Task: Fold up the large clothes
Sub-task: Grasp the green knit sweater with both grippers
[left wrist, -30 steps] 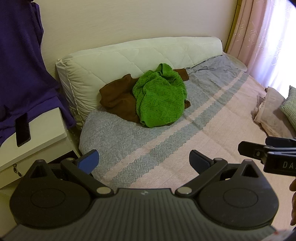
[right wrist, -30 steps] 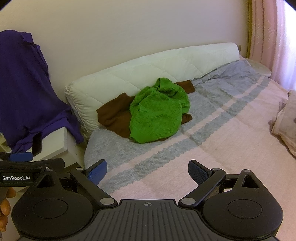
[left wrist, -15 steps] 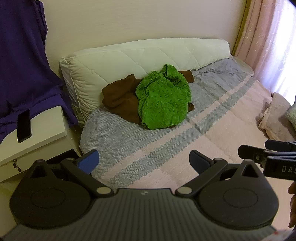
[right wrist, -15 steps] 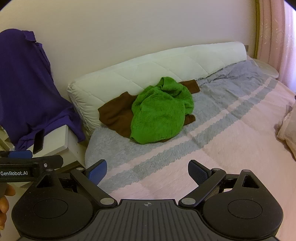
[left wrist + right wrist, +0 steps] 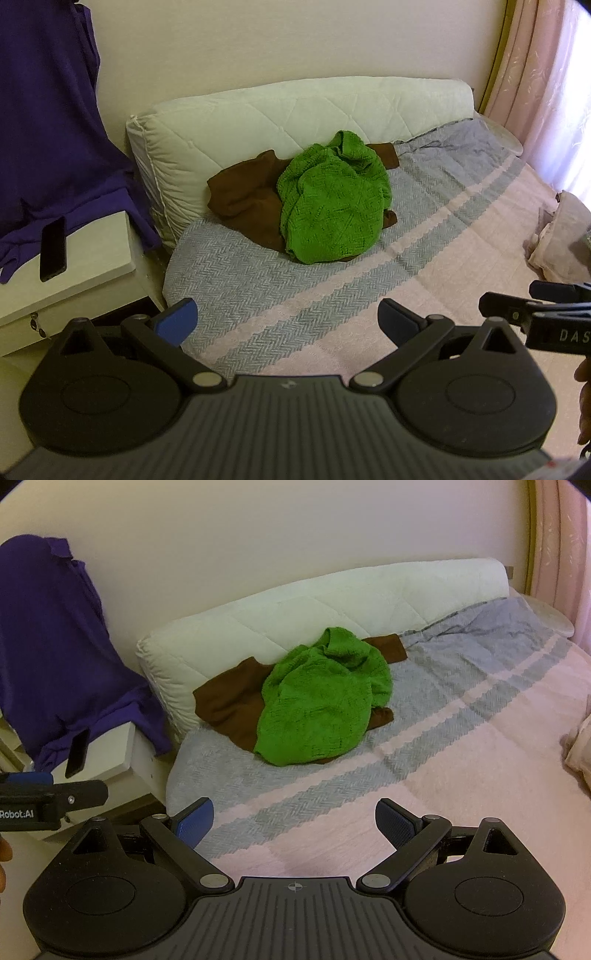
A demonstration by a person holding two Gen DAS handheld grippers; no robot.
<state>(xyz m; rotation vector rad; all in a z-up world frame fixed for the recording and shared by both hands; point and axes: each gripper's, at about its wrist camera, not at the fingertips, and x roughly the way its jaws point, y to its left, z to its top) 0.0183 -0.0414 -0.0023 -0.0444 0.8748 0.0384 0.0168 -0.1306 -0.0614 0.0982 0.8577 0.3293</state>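
A crumpled green knit sweater [image 5: 332, 206] [image 5: 321, 705] lies on top of a brown garment [image 5: 243, 206] [image 5: 229, 705] at the head of the bed, against a long white quilted bolster [image 5: 295, 110] [image 5: 314, 605]. My left gripper [image 5: 288, 321] hangs open over the pink and grey striped bedspread [image 5: 424, 258], well short of the clothes, nothing between its blue pads. My right gripper [image 5: 295, 821] is also open and empty, over the bedspread [image 5: 461, 746] at a similar distance. Each gripper shows at the edge of the other's view.
A white bedside cabinet [image 5: 85, 266] [image 5: 122, 753] stands left of the bed with a black phone [image 5: 53, 247] on it. A purple garment [image 5: 48, 110] [image 5: 48, 635] hangs over it. Pink curtains [image 5: 546, 74] are at the right, and pale folded cloth [image 5: 565, 236] lies on the bed's right side.
Both grippers have drifted slightly, so the clothes pile sits a little further right and lower in view. Both stay open and empty.
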